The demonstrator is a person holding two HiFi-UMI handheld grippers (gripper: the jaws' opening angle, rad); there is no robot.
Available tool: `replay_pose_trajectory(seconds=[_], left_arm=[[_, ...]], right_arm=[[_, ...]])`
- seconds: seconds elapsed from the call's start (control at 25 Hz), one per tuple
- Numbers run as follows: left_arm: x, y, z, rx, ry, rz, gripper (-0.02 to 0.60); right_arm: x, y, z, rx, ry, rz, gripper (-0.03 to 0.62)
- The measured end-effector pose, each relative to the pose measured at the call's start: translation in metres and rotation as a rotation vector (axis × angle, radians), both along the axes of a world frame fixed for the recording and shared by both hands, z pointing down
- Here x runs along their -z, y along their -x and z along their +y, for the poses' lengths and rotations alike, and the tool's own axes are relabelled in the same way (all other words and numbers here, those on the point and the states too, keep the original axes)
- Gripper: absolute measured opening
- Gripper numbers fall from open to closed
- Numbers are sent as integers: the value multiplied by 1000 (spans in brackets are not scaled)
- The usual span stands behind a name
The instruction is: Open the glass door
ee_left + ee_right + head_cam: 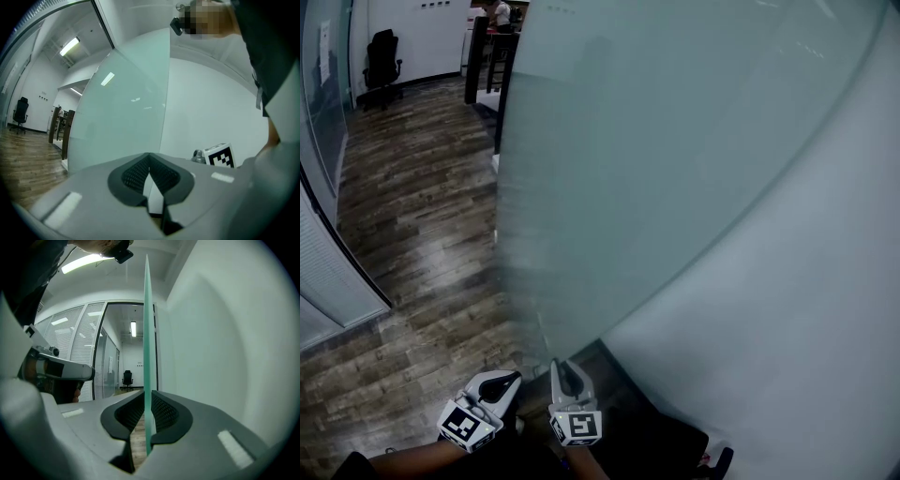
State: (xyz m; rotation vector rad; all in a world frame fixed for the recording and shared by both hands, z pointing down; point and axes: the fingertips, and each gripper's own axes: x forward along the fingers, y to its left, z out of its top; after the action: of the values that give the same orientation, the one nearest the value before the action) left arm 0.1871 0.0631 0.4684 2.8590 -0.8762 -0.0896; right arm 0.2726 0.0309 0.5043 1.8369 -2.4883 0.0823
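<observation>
The tall frosted pale-green glass door (656, 169) stands at an angle to the white wall (806, 328), and its free edge is clamped by the right gripper (146, 399). Just left of that edge, the left gripper (149, 161) has its jaws closed together, empty.

The glass door (675, 169) fills the centre, with the wall (806, 356) at lower right, the floor (412, 234) at left and a chair (382, 58) at upper left. The door's edge stands between the right gripper's (568, 372) jaws at bottom centre, with the left gripper (500, 382) just left of it.
</observation>
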Motion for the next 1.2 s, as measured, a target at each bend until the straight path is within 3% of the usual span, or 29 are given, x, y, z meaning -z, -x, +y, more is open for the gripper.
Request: replay_pose_trajectory(seconds=[0.76,0.92,1.2], left_arm=[[3,-55,-23,-125,13,-17,0],[1,-65,-26,-149,45,-27,0],[2,-80,-27,-221,44,-21,0]], right_arm=[[3,-46,1,-62,-1,-22,49],[6,-56,-1,-98,5,-28,51],[0,-73,-4,-147,36,13,51]])
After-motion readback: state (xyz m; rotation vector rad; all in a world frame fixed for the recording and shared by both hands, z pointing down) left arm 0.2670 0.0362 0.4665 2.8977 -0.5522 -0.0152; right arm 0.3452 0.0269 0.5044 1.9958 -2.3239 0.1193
